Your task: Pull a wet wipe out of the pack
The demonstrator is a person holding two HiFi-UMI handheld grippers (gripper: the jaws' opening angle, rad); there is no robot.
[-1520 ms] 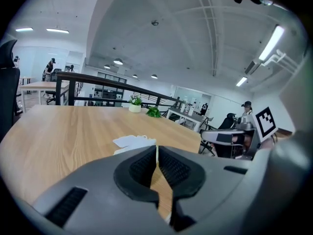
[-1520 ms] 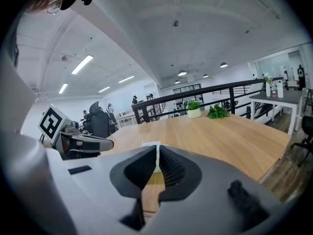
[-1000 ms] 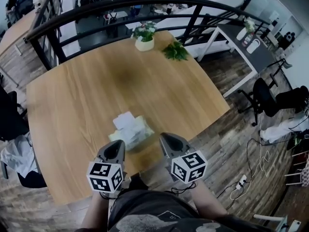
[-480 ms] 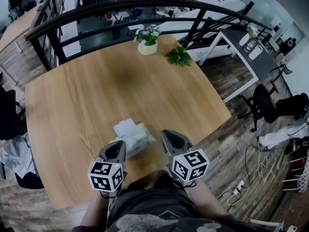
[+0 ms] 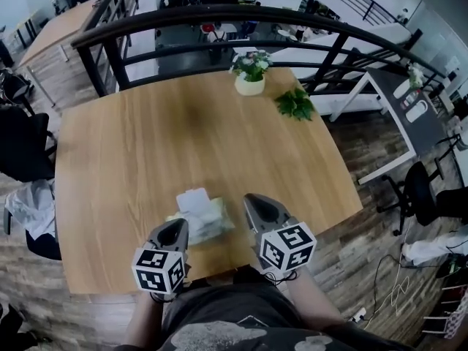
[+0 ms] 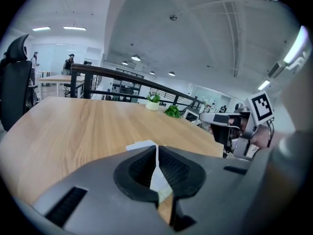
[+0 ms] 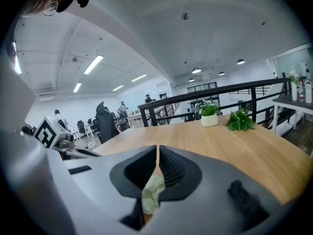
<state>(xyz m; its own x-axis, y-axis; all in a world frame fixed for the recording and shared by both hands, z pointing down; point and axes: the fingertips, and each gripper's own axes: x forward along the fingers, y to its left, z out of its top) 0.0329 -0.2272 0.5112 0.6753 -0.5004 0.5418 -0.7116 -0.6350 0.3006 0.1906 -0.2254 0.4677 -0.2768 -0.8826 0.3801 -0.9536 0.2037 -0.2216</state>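
Observation:
The pale green wet wipe pack (image 5: 206, 221) lies on the wooden table (image 5: 131, 145) near its front edge, with a white wipe (image 5: 192, 198) sticking up from its top. My left gripper (image 5: 174, 225) is shut and empty, its tips just beside the pack's near left end. In the left gripper view the white wipe (image 6: 142, 145) shows just past the closed tips. My right gripper (image 5: 253, 199) hovers to the right of the pack, jaws shut with nothing in them. Through its hollow in the right gripper view, a bit of the pack (image 7: 152, 192) shows below.
A potted plant (image 5: 250, 75) and a green leafy sprig (image 5: 295, 103) stand at the table's far side. A black railing (image 5: 219, 17) runs behind the table. A dark chair (image 5: 22, 152) stands at the left and a white desk (image 5: 406, 97) at the right.
The head view has swung, shifting the table rightwards in the picture. My right gripper has slid a little forward alongside the pack. The left gripper has barely moved.

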